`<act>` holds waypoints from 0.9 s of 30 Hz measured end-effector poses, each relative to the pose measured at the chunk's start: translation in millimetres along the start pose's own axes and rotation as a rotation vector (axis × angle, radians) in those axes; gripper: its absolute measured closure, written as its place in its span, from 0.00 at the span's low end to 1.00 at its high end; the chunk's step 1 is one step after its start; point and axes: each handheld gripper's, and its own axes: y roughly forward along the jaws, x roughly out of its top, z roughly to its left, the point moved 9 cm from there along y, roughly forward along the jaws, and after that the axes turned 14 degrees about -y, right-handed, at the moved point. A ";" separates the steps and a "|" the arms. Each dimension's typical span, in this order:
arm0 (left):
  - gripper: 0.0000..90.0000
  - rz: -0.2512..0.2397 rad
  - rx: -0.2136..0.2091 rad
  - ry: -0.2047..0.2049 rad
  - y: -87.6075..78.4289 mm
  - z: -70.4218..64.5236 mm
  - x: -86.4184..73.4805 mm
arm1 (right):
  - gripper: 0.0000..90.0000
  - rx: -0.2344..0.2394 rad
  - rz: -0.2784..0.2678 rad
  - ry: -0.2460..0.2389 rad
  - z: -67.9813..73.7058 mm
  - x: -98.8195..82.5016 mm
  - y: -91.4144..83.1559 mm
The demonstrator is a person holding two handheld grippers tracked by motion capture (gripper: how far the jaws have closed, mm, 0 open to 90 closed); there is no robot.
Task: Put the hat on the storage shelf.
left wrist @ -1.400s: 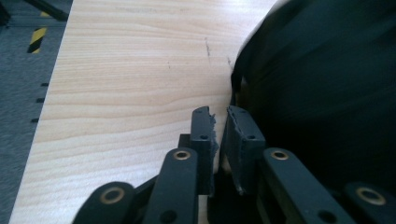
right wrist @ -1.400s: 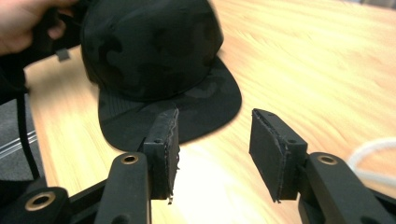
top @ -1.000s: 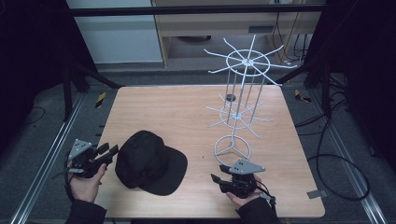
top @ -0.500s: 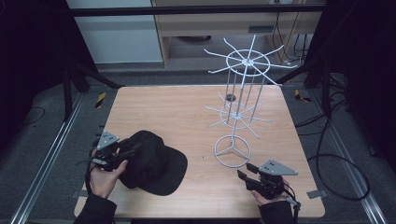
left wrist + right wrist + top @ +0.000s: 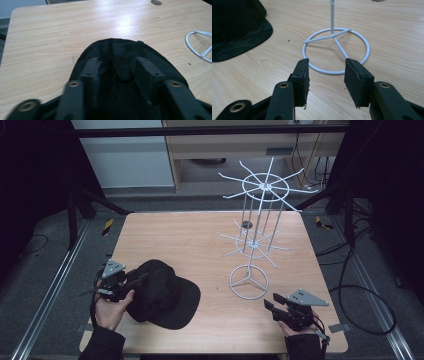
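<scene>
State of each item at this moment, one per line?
Cap: lying on the table, crown up, nothing lifted.
Wire rack: upright, hooks empty.
Left gripper: open, jaws astride the cap's crown.
Right gripper: open, empty, facing the rack's base ring.

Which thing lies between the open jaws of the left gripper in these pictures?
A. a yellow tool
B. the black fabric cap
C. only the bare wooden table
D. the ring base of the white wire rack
B: in the left gripper view, the left gripper has its two jaws spread over the crown of the black fabric cap.
</scene>
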 end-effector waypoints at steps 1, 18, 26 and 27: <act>0.56 0.005 -0.010 0.002 -1.3 -0.1 -2.0 | 0.61 -0.005 -0.002 -0.001 -1.8 -0.6 -0.3; 1.00 0.031 -0.043 -0.067 11.9 3.1 -6.2 | 0.67 -0.006 0.004 0.021 -10.4 -5.0 -2.1; 0.62 -0.066 0.013 -0.048 -19.5 23.0 4.7 | 0.67 -0.012 0.004 0.016 -10.1 -4.6 -2.5; 0.58 -0.070 0.015 -0.065 -24.1 29.4 4.0 | 0.67 -0.012 0.004 0.017 -10.2 -4.7 -2.6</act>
